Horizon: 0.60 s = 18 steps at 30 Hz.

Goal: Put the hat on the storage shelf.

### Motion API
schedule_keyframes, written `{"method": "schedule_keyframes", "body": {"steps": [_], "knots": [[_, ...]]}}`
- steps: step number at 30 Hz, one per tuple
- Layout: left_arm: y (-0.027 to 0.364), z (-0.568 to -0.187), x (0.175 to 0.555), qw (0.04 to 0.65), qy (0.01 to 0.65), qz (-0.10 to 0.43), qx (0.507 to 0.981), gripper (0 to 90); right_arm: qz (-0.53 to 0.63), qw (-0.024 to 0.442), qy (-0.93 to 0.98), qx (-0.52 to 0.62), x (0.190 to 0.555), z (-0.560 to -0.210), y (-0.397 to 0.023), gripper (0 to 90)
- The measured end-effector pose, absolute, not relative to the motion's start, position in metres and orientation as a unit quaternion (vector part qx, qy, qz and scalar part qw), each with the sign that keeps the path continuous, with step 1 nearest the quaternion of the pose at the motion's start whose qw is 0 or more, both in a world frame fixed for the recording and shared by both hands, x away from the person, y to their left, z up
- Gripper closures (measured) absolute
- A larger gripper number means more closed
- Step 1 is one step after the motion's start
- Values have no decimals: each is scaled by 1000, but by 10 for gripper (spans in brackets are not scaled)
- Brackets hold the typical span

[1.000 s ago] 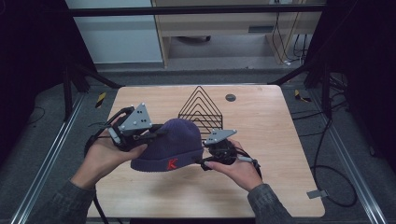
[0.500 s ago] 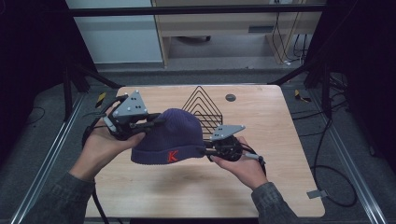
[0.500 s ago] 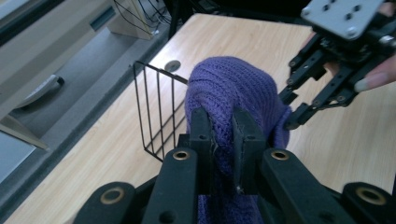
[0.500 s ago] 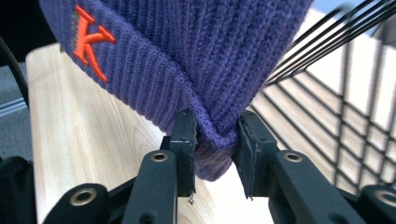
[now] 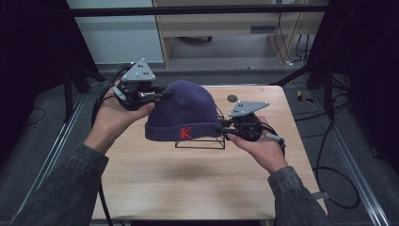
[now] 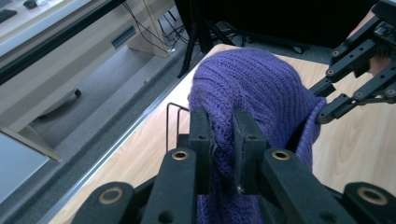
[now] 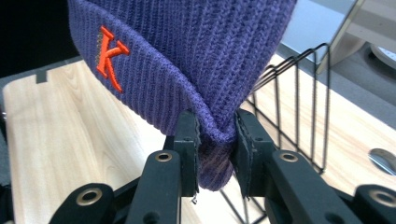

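The high view is dim and slightly soft, with black, underexposed corners at both sides. Light falls from above onto the pale wooden table point(image 5: 197, 179), where a faint diffuse shadow lies under the purple ribbed knit beanie with an orange K point(image 5: 186, 113). The left gripper view is brighter and sharp on the knit, while the black jaws at its bottom edge blur. In the right gripper view the knit is crisp and the far background is washed out.
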State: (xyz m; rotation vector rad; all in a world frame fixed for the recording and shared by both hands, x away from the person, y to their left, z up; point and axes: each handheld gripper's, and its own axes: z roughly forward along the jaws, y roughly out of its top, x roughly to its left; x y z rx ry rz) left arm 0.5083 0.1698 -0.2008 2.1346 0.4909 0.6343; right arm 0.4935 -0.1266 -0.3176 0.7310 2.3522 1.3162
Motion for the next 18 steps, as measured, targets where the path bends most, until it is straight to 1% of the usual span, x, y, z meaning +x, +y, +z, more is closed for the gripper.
{"method": "schedule_keyframes", "body": {"steps": [6,15,18], "knots": [[160,-190,526,426,195,265,843,794,457,191,829,261,506,-304,-130,733],[145,-183,548,439,194,274,834,794,456,209,815,291,525,-294,-141,732],[134,-181,560,448,193,277,828,794,455,216,809,304,532,-292,-146,731]]}}
